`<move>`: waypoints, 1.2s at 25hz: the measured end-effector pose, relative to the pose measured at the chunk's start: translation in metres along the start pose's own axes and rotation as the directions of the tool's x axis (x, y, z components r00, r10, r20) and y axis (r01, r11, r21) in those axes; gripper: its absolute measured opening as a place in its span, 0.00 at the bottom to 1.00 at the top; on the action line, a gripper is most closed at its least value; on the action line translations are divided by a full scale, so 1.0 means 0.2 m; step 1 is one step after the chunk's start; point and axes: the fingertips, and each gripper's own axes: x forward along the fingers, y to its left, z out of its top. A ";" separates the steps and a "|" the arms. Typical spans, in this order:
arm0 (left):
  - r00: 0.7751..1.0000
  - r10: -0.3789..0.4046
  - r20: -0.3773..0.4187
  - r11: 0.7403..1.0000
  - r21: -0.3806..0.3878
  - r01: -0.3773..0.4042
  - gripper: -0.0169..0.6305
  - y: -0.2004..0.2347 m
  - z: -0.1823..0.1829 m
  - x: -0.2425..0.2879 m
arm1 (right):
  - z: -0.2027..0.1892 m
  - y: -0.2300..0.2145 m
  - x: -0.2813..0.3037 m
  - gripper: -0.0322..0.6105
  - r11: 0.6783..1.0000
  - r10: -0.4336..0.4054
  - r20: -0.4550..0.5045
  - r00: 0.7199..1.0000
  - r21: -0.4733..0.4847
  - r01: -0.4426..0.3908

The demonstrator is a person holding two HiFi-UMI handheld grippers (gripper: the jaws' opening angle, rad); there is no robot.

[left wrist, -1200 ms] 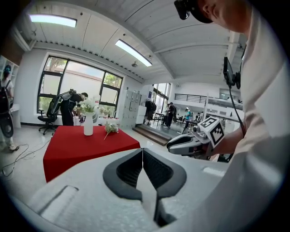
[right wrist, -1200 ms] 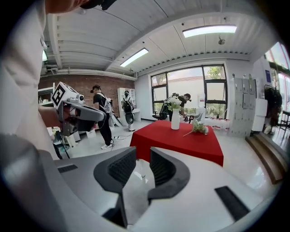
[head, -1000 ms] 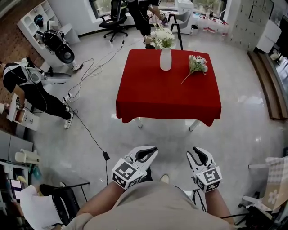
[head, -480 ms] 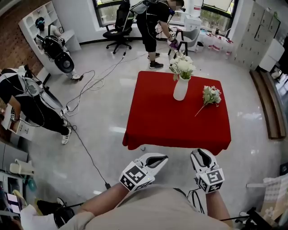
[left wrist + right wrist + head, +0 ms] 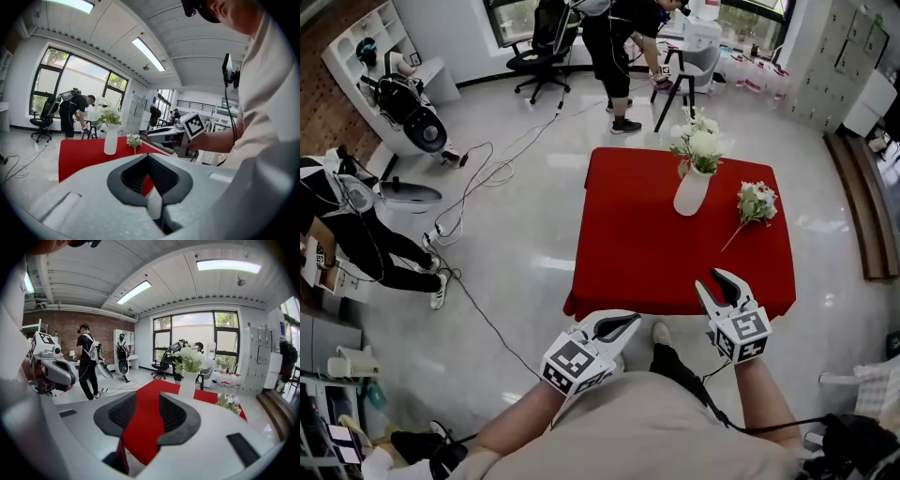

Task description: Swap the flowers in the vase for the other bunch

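A white vase (image 5: 692,192) holding white flowers (image 5: 698,142) stands at the far middle of the red table (image 5: 637,244). The other bunch (image 5: 756,202) lies flat to the vase's right. My right gripper (image 5: 722,281) hovers at the table's near edge, open, with only red cloth showing between its jaws (image 5: 147,397). My left gripper (image 5: 634,320) is short of the table's near left corner, shut with nothing in it (image 5: 148,155). Both point toward the vase (image 5: 187,383), which is still far off. In the left gripper view the vase (image 5: 110,139) and the loose bunch (image 5: 134,140) are small.
A person (image 5: 619,37) bends by a dark stool (image 5: 675,80) behind the table, next to an office chair (image 5: 539,42). Another person (image 5: 347,225) crouches at the left. Cables (image 5: 478,187) trail over the glossy floor. A long bench (image 5: 862,216) runs along the right.
I have walked toward the table. It sits nearer and larger in view, and both grippers have come forward, the right one now at the table's near edge.
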 end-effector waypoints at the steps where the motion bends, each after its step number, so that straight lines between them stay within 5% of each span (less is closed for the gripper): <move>1: 1.000 0.018 0.003 1.000 -0.005 -0.018 0.04 0.04 0.01 0.01 | 0.03 -0.05 0.05 0.30 1.000 -0.002 0.006 1.000 -0.004 0.002; 16: 0.973 0.228 0.033 0.973 -0.054 -0.226 0.04 0.38 0.28 0.25 | 0.43 -0.88 0.69 0.58 0.999 -0.053 0.081 0.995 -0.003 0.054; 30: 0.927 0.374 -0.007 0.922 -0.106 -0.373 0.04 0.55 0.33 0.38 | 0.50 -1.12 1.17 0.68 0.998 0.057 0.074 0.996 0.027 -0.059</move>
